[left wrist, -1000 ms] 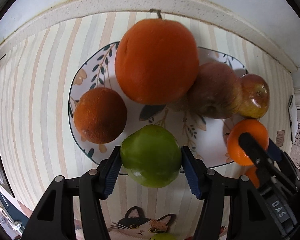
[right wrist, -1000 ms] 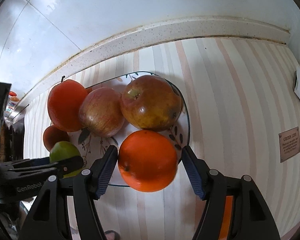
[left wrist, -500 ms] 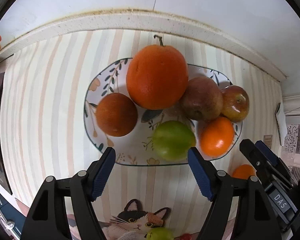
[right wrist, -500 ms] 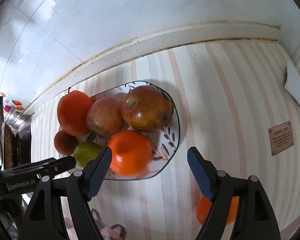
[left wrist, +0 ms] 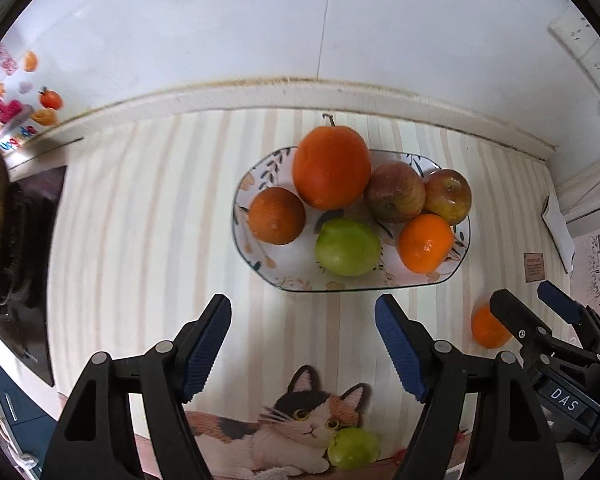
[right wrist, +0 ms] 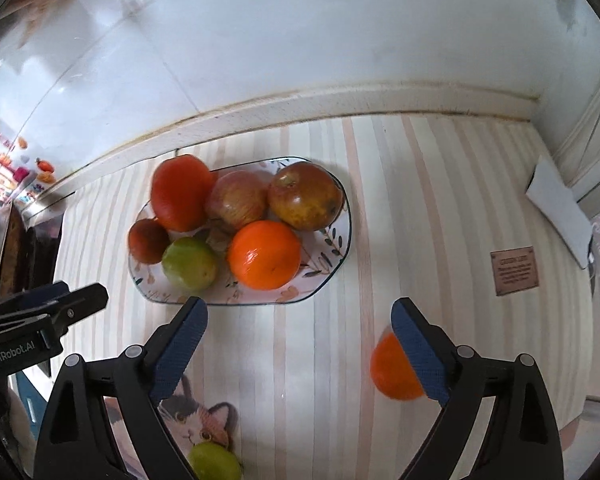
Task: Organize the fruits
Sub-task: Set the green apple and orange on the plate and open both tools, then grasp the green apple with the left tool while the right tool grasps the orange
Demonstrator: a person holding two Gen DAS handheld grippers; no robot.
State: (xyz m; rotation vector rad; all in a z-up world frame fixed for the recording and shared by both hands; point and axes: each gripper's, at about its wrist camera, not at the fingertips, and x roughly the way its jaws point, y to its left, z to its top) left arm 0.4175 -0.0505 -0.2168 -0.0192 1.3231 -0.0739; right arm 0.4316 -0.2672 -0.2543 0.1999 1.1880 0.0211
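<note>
A leaf-patterned plate point(left wrist: 260, 264) on the striped mat holds a big orange point(left wrist: 331, 168), a small dark orange point(left wrist: 276, 216), two red apples point(left wrist: 394, 192), a green apple point(left wrist: 347, 246) and a bright orange point(left wrist: 426, 244). My left gripper point(left wrist: 302, 308) hangs open and empty above the plate's near rim. My right gripper point(right wrist: 299, 306) is also above the near rim point(right wrist: 324, 268); its jaws are opening with nothing between them. A loose orange point(right wrist: 392, 372) lies on the mat, partly behind the right finger. A loose green fruit point(left wrist: 352, 448) lies at the near edge.
A raised ledge and white tiled wall run behind the plate. A cat picture point(left wrist: 300, 420) is printed on the mat's near side. A dark appliance point(left wrist: 20, 240) stands at the left. A white card point(right wrist: 560, 208) and brown label point(right wrist: 514, 270) lie at the right.
The left gripper let go of the green apple and the right gripper let go of the bright orange, both left on the plate. Both grippers opened wider, rose and drew back.
</note>
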